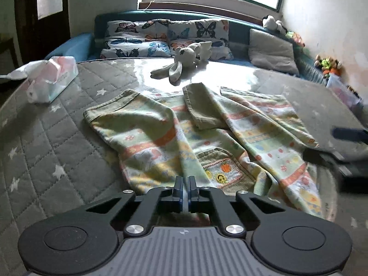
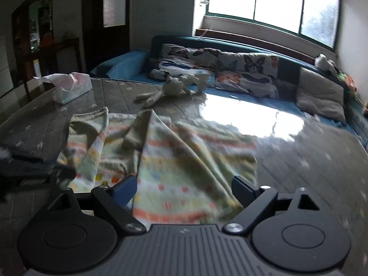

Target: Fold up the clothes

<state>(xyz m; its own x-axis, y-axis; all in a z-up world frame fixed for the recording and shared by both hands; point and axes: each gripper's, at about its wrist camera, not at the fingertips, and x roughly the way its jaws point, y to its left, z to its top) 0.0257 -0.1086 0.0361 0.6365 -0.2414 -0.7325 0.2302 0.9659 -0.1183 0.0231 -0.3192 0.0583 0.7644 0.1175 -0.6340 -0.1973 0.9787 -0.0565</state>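
Note:
A child's patterned garment with green cuffs, orange stripes and an embroidered front pocket lies rumpled on the grey quilted mattress. My left gripper is shut at the garment's near edge; whether cloth sits between the pads is hidden. In the right wrist view the same garment spreads out ahead, blurred. My right gripper is open, its fingers standing wide on either side of the garment's near edge. The right gripper shows as a dark blur at the right edge of the left wrist view.
A tissue pack lies on the mattress at the far left. A white stuffed rabbit lies beyond the garment. Butterfly pillows and a grey cushion line the blue headboard under the window. Small toys sit at the far right.

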